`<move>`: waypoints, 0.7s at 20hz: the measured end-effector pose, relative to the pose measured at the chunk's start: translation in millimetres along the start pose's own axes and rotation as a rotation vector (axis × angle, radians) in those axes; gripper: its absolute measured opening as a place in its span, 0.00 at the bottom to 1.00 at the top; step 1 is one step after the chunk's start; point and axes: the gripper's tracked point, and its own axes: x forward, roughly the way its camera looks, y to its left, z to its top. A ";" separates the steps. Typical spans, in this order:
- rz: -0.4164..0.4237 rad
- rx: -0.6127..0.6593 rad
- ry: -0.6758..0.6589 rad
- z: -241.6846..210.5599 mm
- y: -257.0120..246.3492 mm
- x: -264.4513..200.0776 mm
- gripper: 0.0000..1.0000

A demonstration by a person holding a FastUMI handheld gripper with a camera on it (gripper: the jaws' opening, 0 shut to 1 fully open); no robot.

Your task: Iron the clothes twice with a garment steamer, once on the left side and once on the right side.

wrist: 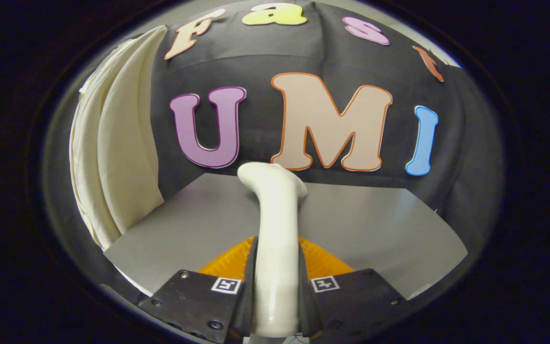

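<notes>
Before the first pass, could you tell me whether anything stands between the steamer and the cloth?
Nothing visible does. The gripper is shut on the steamer, and only bare grey table lies between it and the cloth.

Even, soft lighting, glare on the glossy steamer handle (275,248); sharp centre, strong fisheye bending toward the rim

No readable text besides wall letters.

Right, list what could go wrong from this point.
The tongs clamp the white steamer along its smooth, glossy handle, so it may twist or slide once pressed on cloth. The cream garment hangs off to the left, beyond the fingers, so a wide swing might drag the head across the grey table.
</notes>
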 end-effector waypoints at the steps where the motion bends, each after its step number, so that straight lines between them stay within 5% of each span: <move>1: 0.009 0.030 -0.004 1.1 0.0 -3.1 0.39; 14: 0.045 0.122 -0.201 56.3 62.3 -138.2 0.36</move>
